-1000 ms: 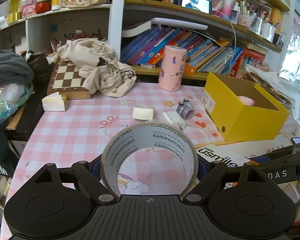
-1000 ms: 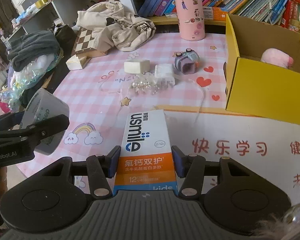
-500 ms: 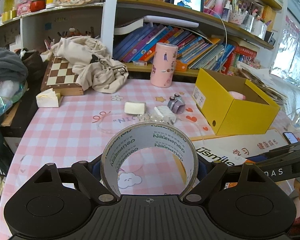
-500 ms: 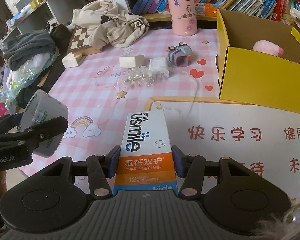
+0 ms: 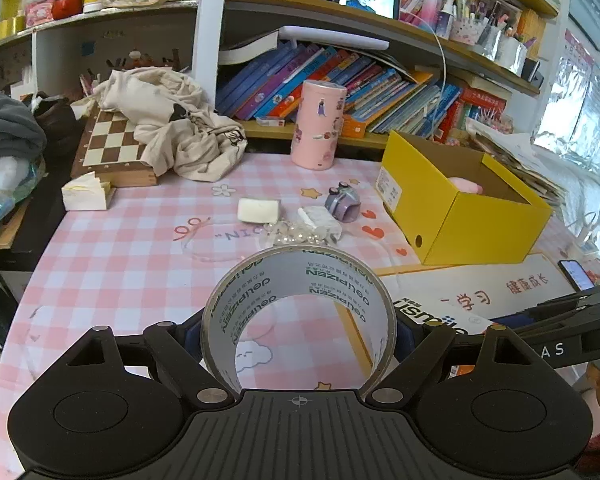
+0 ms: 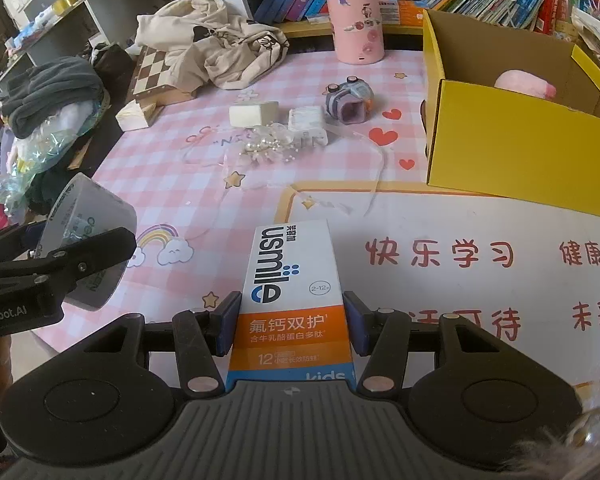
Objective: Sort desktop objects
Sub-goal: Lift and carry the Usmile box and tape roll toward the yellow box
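Since a second ago both views have pulled back and risen from the bench [image 6: 148, 168], so more of its pink check cloth shows; the loads have not shifted in their grips. The left hand-held gripper [image 5: 298, 336] is closed on the sides of a tape roll [image 5: 300, 280], held clear above the cloth; the right hand-held gripper [image 6: 290, 322] is clamped on a toothpaste box [image 6: 290, 280], also lifted. The yellow box [image 6: 512, 148], open with something pink inside, stands ahead to the right; probably both items go there next.
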### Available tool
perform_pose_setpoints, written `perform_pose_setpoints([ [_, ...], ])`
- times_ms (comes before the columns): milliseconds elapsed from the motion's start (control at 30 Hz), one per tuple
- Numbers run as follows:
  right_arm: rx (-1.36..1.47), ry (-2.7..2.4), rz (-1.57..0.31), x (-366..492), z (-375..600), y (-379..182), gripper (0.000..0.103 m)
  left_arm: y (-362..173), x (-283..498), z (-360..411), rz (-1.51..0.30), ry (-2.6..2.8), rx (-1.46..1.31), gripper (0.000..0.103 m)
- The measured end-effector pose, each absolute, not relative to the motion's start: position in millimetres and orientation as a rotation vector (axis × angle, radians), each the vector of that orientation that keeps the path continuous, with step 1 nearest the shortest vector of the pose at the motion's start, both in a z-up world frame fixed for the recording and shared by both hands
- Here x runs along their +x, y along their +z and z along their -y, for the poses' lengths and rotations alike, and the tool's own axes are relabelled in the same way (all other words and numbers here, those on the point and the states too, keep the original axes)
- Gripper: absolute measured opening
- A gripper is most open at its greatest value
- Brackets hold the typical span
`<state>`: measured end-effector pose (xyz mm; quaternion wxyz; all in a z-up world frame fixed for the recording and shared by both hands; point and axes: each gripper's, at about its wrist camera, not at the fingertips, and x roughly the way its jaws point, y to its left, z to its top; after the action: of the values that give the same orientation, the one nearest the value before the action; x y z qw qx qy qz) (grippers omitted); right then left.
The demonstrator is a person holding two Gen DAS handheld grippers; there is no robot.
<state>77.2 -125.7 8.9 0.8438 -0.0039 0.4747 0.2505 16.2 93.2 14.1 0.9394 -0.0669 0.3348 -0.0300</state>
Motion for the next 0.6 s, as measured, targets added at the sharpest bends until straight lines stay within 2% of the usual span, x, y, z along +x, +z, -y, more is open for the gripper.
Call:
perform_pose_setpoints([
  [600,-0.006,0.533,-0.995,84.0,130.0,11.0,0.051,15.6,21.5,-88.1,-0.681,-0.057,-0.132,0.086],
])
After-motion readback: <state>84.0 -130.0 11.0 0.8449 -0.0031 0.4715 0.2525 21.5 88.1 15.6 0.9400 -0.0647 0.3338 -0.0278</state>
